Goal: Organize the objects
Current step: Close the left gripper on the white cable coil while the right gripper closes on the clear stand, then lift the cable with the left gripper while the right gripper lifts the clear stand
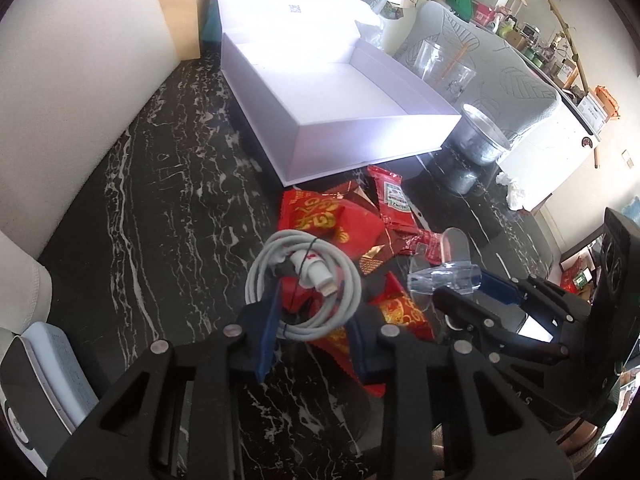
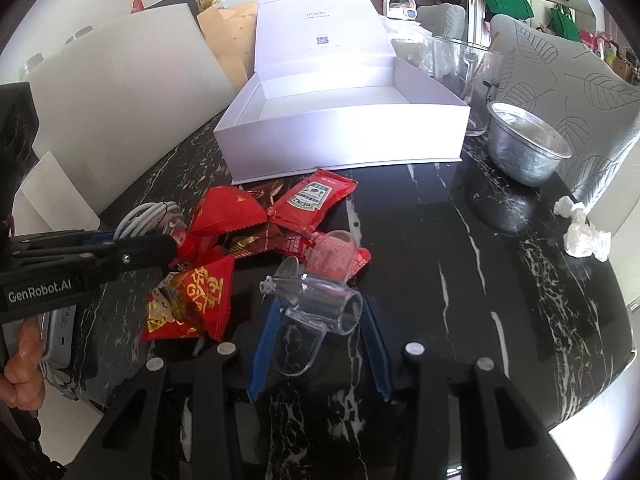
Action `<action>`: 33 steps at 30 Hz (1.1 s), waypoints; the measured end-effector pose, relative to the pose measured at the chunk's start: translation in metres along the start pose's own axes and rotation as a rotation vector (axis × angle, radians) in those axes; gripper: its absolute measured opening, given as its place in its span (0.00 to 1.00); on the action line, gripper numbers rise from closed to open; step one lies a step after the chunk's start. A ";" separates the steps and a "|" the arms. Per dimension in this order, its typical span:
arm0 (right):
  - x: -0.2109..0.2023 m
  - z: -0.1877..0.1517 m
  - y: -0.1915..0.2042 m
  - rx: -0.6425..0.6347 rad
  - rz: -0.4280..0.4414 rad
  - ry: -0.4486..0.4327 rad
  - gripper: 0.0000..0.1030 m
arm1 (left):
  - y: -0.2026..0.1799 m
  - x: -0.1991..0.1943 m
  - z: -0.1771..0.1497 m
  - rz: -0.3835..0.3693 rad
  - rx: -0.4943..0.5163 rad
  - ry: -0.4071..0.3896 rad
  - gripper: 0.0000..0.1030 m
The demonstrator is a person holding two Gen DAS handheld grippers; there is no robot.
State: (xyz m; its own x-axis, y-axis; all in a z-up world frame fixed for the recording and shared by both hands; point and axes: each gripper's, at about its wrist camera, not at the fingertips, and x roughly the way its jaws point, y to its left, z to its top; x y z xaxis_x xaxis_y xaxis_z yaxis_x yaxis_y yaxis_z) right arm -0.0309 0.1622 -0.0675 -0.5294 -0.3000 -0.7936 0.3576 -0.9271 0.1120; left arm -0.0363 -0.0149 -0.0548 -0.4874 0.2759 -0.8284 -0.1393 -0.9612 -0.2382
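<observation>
A coiled white cable [image 1: 304, 280] lies on a pile of red snack packets [image 1: 316, 216] on the black marble table. My left gripper [image 1: 314, 308] is shut on the coil, its blue pads pressing it from both sides. Just right of the pile, my right gripper [image 2: 319, 304] is shut on a clear plastic scoop [image 2: 320, 308], with a blue pad against each side of its cup. A ketchup sachet [image 2: 312, 200] lies on top of the pile. Behind the pile stands an open white box [image 2: 340, 144], lid raised, with nothing visible inside.
A metal bowl [image 2: 528, 152] and a glass jar [image 2: 460, 64] stand right of the box. Crumpled tissue [image 2: 580, 232] lies near the table's right edge. A white board [image 2: 120, 100] leans at the left. A person's hand [image 2: 20, 360] holds the left gripper.
</observation>
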 end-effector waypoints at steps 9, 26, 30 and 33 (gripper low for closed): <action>-0.013 -0.011 -0.009 0.015 -0.027 0.001 0.40 | 0.007 -0.007 -0.007 0.034 -0.055 -0.001 0.27; -0.022 -0.015 -0.001 -0.008 -0.024 -0.021 0.36 | 0.001 -0.020 -0.016 0.159 -0.006 -0.032 0.08; -0.026 -0.014 -0.001 -0.006 -0.014 -0.038 0.29 | -0.001 -0.024 -0.016 0.170 -0.001 -0.042 0.08; -0.024 -0.014 -0.003 -0.001 -0.015 -0.037 0.28 | -0.003 -0.026 -0.016 0.194 0.008 -0.051 0.08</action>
State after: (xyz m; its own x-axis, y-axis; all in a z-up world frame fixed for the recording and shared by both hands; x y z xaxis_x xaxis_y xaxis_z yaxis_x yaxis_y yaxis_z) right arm -0.0082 0.1749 -0.0573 -0.5624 -0.2943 -0.7727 0.3501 -0.9314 0.0999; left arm -0.0091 -0.0189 -0.0408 -0.5490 0.0854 -0.8315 -0.0455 -0.9963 -0.0723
